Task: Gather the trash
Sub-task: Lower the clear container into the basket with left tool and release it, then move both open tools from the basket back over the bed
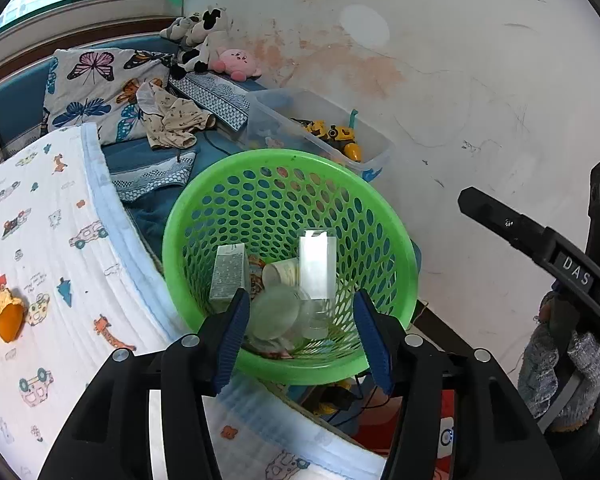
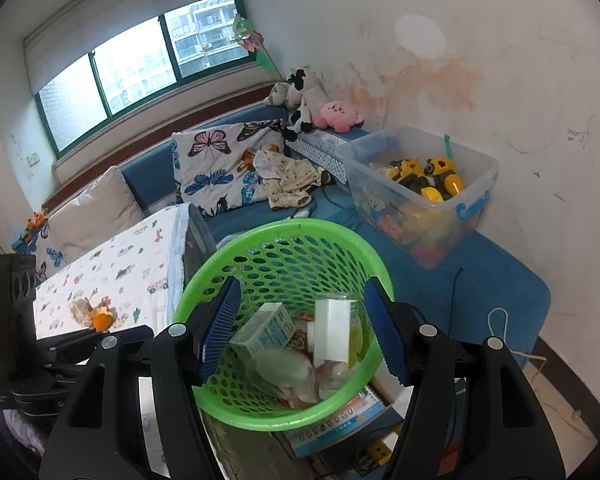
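A green perforated basket [image 1: 396, 240] stands beside the bed and holds trash: small cartons [image 1: 228, 272], a paper cup [image 1: 280, 272] and clear plastic pieces [image 1: 276, 316]. The basket also shows in the right wrist view [image 2: 340, 240]. My left gripper [image 1: 302, 340] is open and empty, above the basket's near rim. My right gripper [image 2: 304, 328] is open and empty, over the basket's opening. An orange crumpled wrapper [image 1: 6, 316] lies on the patterned white quilt [image 1: 52, 240] at the far left; it also shows in the right wrist view [image 2: 100, 318].
A clear plastic bin [image 2: 480, 172] of yellow toys sits on the blue bench by the wall. A butterfly pillow [image 2: 220, 168], crumpled clothes [image 2: 288, 178] and plush toys [image 2: 312, 104] lie behind. A calendar-like sheet [image 2: 340, 424] and cables lie on the floor below the basket.
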Demonstrator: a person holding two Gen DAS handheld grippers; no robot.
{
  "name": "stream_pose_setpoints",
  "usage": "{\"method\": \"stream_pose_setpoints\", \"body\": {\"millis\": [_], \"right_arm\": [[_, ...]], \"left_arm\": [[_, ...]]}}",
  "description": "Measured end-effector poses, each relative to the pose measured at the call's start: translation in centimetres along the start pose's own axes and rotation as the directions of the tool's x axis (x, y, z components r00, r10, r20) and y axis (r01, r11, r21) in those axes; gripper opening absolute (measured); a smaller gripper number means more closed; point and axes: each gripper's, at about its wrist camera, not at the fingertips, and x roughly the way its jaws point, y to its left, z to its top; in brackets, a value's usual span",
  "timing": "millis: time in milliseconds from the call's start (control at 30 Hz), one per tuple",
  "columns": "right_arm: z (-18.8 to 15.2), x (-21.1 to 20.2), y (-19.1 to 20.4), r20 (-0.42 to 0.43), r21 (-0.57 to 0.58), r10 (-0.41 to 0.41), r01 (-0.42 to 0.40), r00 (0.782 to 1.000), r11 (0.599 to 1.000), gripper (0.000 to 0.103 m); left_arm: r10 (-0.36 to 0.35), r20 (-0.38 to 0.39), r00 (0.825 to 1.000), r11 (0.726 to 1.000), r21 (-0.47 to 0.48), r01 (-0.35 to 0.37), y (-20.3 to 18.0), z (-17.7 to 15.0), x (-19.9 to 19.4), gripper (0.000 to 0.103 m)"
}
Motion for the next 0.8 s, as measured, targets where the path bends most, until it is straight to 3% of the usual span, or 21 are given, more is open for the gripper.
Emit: {"method": "stream_pose_setpoints", "body": {"millis": [133,367,533,667,800], "right_arm": [[0.0,-0.2,0.5,0.002,-0.007,0.009,-0.009,1.000,1.000,0.065],[-0.1,0.2,3.0,-0.009,-0.035,0.051,-0.051,0.999,0.998,0.066],[-0.2,0.5,5.5,-0.020,-0.065,0.089,-0.090,0.996,0.994,0.067],[-0.4,1.1,8.0,-0.037,-0.103,0.117,-0.120,0.992,0.987,0.067],[-0.5,1.6,10.3,-0.054,-0.136,0.143,-0.149,0.988,0.979,0.067]], "left_arm": [[0.020,0.022,1.000,1.000,-0.007,-0.020,0.9,-0.7,-1.5,0.052],[0.139,0.072,0.988,0.990,-0.026,-0.137,4.2,-2.3,-5.1,0.052],[0.279,0.112,0.954,0.959,-0.073,-0.272,8.2,-3.1,-8.3,0.052],[0.390,0.135,0.911,0.918,-0.132,-0.374,11.8,-3.4,-10.4,0.052],[0.489,0.114,0.865,0.859,-0.231,-0.456,16.5,-3.8,-11.6,0.052]]}}
